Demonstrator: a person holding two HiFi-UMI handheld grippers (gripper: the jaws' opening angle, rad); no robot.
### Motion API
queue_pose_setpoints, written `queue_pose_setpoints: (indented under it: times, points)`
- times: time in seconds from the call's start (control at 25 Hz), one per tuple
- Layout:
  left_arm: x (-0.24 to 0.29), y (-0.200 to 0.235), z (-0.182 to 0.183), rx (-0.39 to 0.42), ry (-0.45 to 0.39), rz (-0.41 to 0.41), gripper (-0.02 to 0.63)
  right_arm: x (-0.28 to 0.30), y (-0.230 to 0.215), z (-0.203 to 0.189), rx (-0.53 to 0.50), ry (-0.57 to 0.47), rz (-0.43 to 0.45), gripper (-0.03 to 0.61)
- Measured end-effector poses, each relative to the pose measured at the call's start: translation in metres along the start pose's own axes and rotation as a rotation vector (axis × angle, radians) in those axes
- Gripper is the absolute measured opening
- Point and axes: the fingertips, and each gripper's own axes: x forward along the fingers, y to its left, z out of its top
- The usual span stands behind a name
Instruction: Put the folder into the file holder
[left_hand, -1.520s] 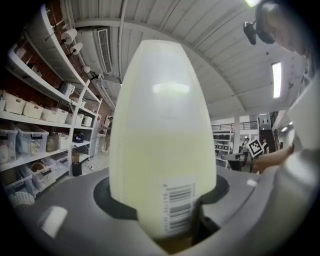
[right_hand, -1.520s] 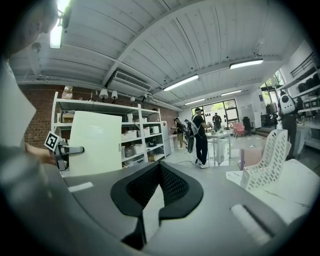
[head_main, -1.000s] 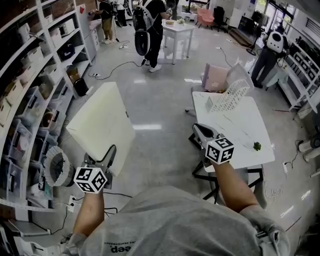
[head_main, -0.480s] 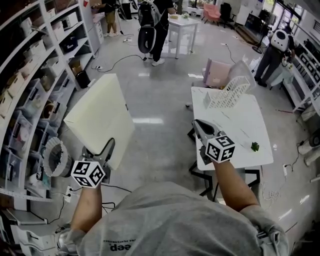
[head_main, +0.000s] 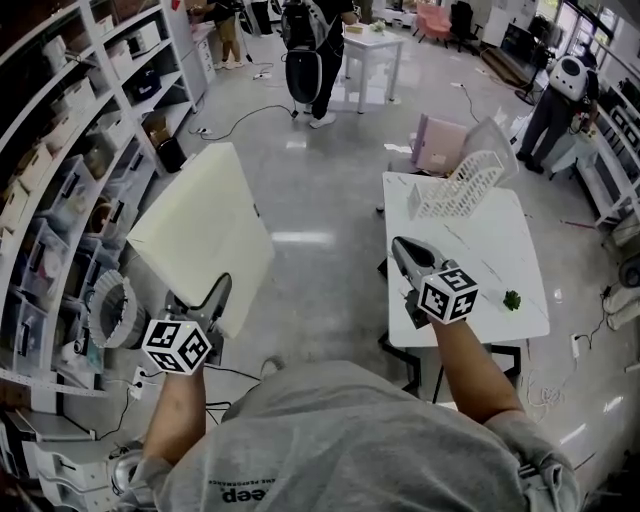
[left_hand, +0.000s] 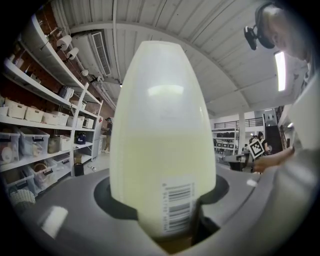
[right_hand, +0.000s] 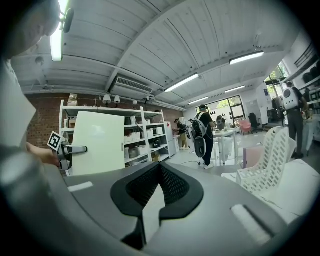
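Grip unchanged: the pale folder (left_hand: 162, 140) stood clamped upright between the jaws of the left gripper (head_main: 200, 305). The right gripper (head_main: 400, 245) was clenched on nothing. Both had edged forward. The white table (head_main: 490, 270) lay just beyond the right jaws. The file holder (head_main: 460, 185) was farther ahead, well clear of the folder, so insertion looked still to come.

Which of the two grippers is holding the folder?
The left gripper: it is clamped on the lower edge of the cream folder. The right gripper has its jaws together with nothing between them.
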Motion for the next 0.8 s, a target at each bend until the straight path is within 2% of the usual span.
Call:
queue_pose_setpoints:
  times: [0.28,0.56,0.8]
  points:
    - [0.047,0.051,-0.005,-0.023,0.002,-0.035,0.353,0.060,-0.007,0.002,-0.007,0.014,-0.016,0.003]
    - [0.149,0.152,0.007,-0.058,-0.017,-0.140,0.351,0.177,-0.019,0.030,-0.023,-0.032,-0.081,0.003]
    - [0.238,0.246,0.042,-0.024,-0.001,-0.228,0.350,0.291,-0.023,0.062,-0.023,-0.036,-0.144,0.003]
